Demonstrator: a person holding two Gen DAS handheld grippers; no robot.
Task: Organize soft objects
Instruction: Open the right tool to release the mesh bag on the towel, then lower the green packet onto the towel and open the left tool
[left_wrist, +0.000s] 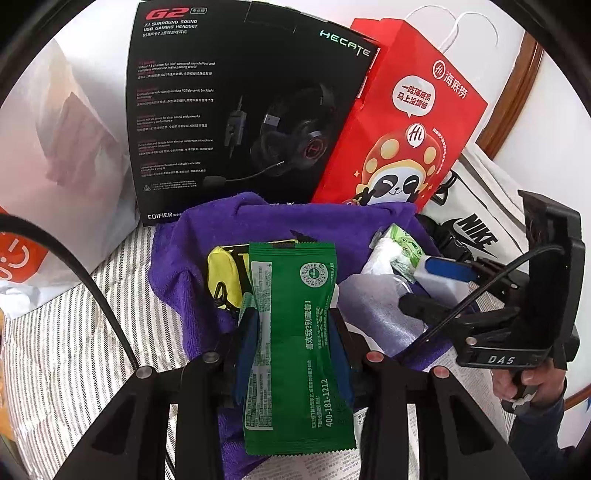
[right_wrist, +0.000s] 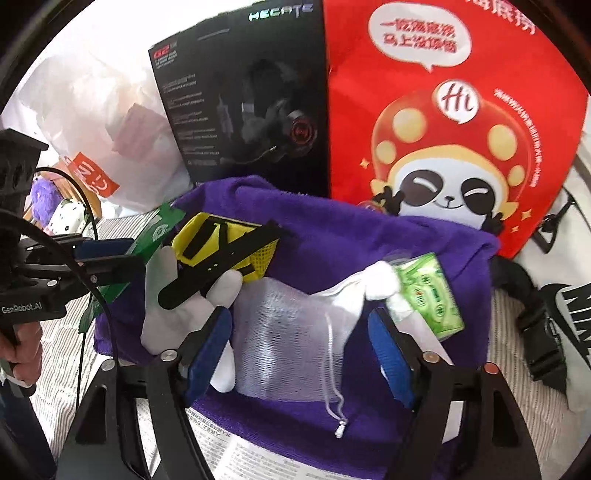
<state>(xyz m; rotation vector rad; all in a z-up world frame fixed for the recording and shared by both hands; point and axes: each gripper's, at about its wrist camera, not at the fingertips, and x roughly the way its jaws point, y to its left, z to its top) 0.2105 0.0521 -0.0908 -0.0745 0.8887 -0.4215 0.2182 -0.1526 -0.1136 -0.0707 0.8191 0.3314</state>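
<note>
My left gripper (left_wrist: 291, 343) is shut on a green snack packet (left_wrist: 295, 280), its blue pads pinching the packet's middle above a purple towel (left_wrist: 295, 221). In the right wrist view the same gripper (right_wrist: 110, 254) and packet (right_wrist: 159, 229) show at the left. My right gripper (right_wrist: 299, 321) is open above a white mesh drawstring bag (right_wrist: 280, 332) lying on the towel (right_wrist: 332, 229), with nothing pressed between the pads. A yellow pouch with a black strap (right_wrist: 221, 236), a white soft item (right_wrist: 162, 306) and a green tissue pack (right_wrist: 432, 295) also lie on the towel.
Behind the towel stand a black headset box (left_wrist: 240, 103) and a red paper bag (left_wrist: 406, 122). A white Nike bag (left_wrist: 476, 229) lies at the right, a white plastic bag (left_wrist: 55, 147) at the left. Striped cloth (left_wrist: 74, 332) and newspaper (right_wrist: 236, 454) cover the surface.
</note>
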